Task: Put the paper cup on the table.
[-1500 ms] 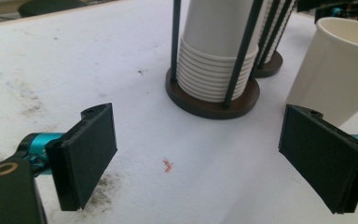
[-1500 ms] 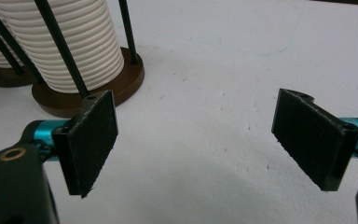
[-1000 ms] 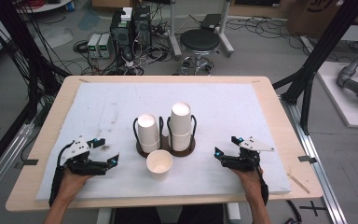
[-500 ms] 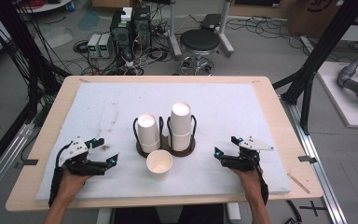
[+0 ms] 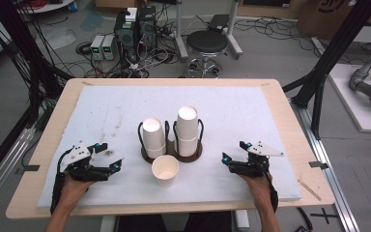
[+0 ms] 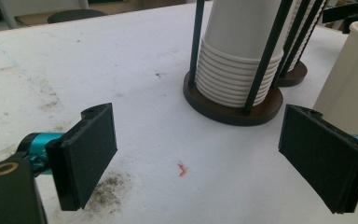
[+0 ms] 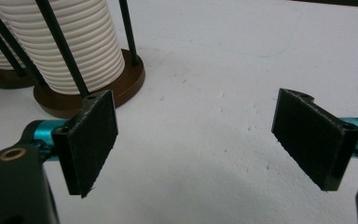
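Two stacks of white paper cups stand upside down in dark wire holders at the table's middle: a shorter left stack and a taller right stack. In front of them a single white cup stands upright and apart. My left gripper rests at the front left, jaws open and empty, pointing toward the cups. My right gripper rests at the front right, also open with nothing between its pads. In the left gripper view the left stack and the single cup lie ahead. The right stack shows in the right gripper view.
A white mat covers the wooden table; it carries grey smudges near the left gripper. A small red scrap lies on the mat between the left pads. A stool and electronics stand on the floor beyond the table.
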